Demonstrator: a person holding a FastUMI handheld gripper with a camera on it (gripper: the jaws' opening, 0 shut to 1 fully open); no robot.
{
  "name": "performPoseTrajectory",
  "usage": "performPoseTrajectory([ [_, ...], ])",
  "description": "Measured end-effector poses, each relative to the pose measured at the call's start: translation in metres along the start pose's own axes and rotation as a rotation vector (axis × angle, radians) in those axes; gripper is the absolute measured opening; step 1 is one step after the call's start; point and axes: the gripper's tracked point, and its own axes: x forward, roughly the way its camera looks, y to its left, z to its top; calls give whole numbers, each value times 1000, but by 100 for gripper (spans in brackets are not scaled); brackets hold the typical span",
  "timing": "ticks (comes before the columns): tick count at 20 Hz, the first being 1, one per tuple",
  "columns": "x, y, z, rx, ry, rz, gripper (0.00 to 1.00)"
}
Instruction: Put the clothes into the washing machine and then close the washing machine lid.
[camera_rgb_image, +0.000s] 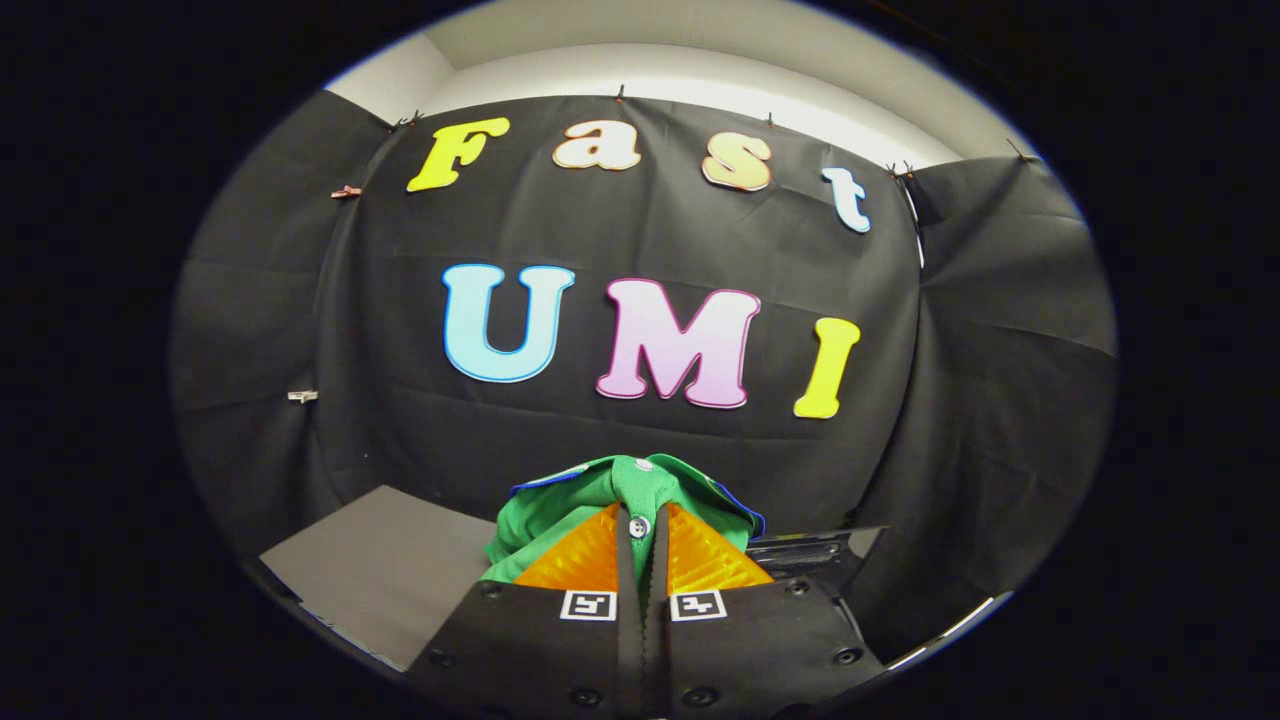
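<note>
The gripper (640, 545) is clamped on the green shirt (610, 495), which bunches at twelve o'clock just ahead of the fingers, lifted off the table (380, 570) — a thin fold could slip free before it reaches the washing machine (810, 555) at three o'clock.

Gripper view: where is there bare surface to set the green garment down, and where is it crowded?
The grey surface left of the gripper, up to the black cloth wall, looks bare. The gripper is shut on the green garment. Right of it, a glossy black object crowds the space.
</note>
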Motion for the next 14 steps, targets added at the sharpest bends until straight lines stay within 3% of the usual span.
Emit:
performPoseTrajectory([
  [7, 21, -131, -35, 74, 25, -85, 5],
  [14, 39, -192, -112, 91, 125, -114, 5],
])
